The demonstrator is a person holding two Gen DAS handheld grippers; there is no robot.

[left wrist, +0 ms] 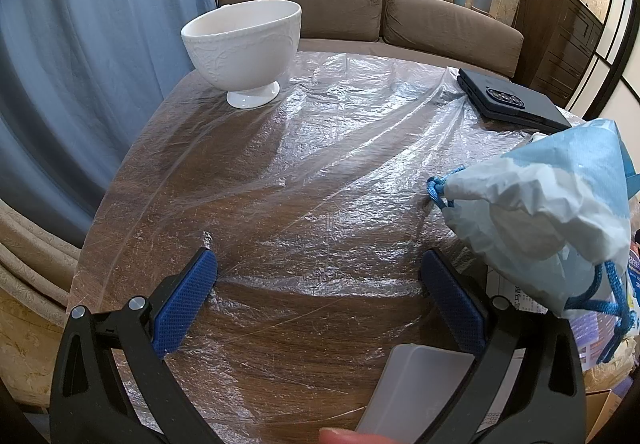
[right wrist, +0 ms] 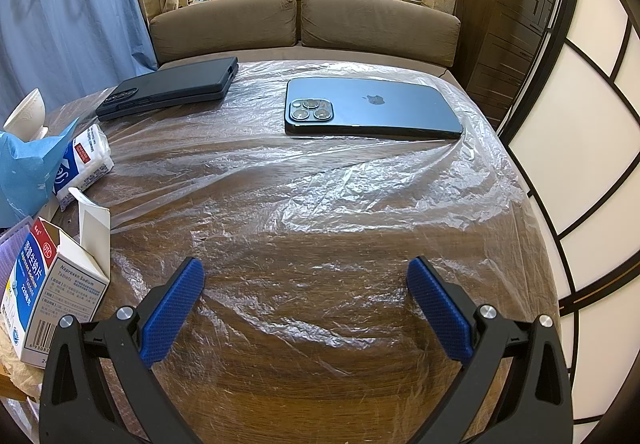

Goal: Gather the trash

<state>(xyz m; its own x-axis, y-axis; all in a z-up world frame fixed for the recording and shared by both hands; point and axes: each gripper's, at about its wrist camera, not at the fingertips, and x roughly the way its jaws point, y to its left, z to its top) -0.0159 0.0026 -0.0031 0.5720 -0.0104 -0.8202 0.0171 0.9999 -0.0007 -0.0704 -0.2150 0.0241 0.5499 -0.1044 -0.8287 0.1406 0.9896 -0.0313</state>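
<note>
The left tool hangs over the round wooden counter with its blue pads spread wide and nothing between them; the right tool is likewise wide apart and empty. Ahead of both lies open room — a broad bare stretch of the counter under a crinkled clear sheet, running to the curved far edge.

The trash sits at the counter's side between the two views: a pale blue drawstring bag with blue cord, a tissue pack just beside it, and an opened pill box near the right tool's left pad, its flap up. A white slab lies at the near edge by the left tool, with a fingertip at the frame's bottom.

One white footed bowl stands near the far left edge. Two phones rest face down towards the far edge — one black, one blue — well apart.

Beyond stands a brown sofa, a blue curtain, patterned wallpaper, four photos on the ledge, and a dark cabinet.
</note>
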